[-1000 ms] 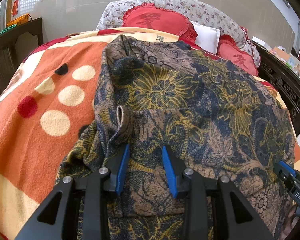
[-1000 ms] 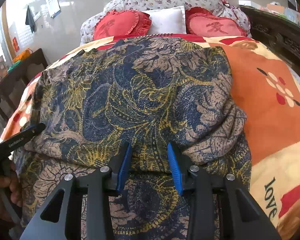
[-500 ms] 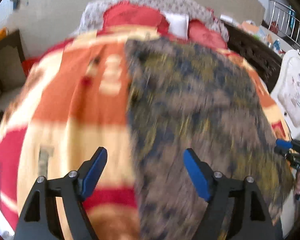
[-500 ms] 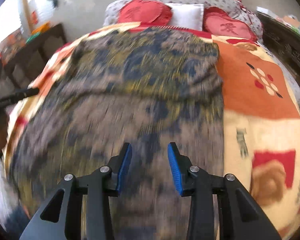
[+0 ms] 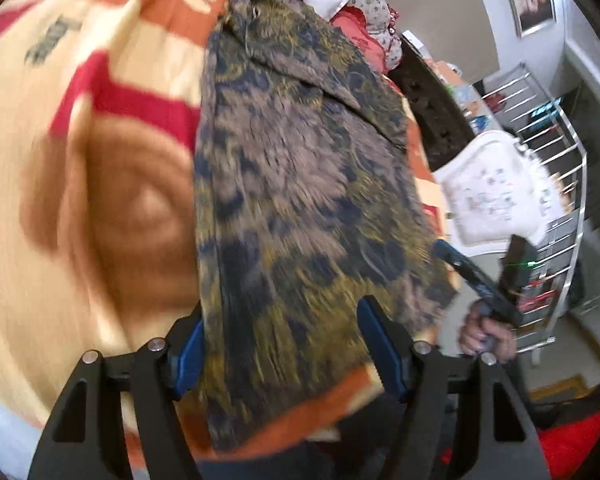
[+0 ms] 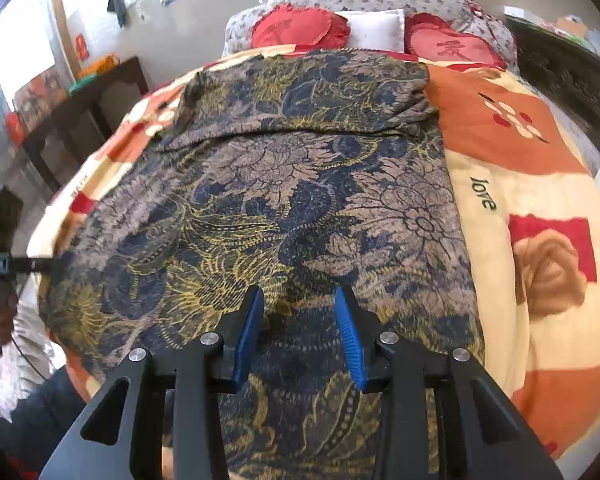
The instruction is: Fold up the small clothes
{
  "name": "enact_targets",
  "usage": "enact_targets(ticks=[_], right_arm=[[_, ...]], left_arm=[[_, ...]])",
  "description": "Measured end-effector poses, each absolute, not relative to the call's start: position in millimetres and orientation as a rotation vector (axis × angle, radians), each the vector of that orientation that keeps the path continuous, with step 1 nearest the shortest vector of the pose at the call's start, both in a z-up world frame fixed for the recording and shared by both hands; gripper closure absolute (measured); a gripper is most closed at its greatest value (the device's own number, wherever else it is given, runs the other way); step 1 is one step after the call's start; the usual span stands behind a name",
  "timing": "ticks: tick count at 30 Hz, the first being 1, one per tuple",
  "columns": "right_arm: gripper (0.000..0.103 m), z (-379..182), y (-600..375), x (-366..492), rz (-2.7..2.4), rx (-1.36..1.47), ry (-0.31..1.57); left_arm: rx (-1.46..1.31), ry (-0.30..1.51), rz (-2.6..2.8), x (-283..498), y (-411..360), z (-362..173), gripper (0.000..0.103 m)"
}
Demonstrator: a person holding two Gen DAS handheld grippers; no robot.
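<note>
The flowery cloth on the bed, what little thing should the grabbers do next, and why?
Probably close the left gripper on the near edge of the flowery cloth. Its jaws stand wide open around that hem, holding nothing. The right gripper is open too, low over the cloth. The cloth lies spread on the blanket, only its far end folded over.

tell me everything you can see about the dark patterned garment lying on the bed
The garment is thin, soft-looking fabric printed with navy, taupe and mustard flowers. It lies spread over the orange and cream blanket, with its far part folded over in a wrinkled layer and its near end hanging toward the cameras. The right gripper is open just above it. The left gripper is open at its left edge; that view is blurred.
</note>
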State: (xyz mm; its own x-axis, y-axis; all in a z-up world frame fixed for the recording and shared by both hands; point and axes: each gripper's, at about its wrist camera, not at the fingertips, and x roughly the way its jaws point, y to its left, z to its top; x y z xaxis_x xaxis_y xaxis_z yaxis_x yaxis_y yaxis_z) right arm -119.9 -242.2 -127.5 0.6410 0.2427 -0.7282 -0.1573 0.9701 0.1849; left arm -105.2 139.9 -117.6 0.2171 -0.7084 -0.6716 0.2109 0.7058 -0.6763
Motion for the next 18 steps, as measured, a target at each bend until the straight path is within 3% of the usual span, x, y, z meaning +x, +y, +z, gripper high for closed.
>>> enact_targets(ticks=[2, 6, 9, 18], right_arm=[[0.051, -125, -245, -128, 0.231, 0.105, 0.828], [0.051, -115, -258, -152, 0.176, 0.046, 0.768], [0.051, -111, -283, -172, 0.102, 0.069, 0.746], [0.051, -144, -346, -218, 0.005, 0.266, 0.823]], left_arm=[[-0.515, 1.205, -0.685, -116, 140, -118, 0.034], [-0.444, 1.197, -0.606, -121, 144, -113, 0.069], [-0.385, 1.181, -0.551, -124, 143, -113, 0.083], [-0.226, 1.113, -0.457, -139, 125, -112, 0.083]])
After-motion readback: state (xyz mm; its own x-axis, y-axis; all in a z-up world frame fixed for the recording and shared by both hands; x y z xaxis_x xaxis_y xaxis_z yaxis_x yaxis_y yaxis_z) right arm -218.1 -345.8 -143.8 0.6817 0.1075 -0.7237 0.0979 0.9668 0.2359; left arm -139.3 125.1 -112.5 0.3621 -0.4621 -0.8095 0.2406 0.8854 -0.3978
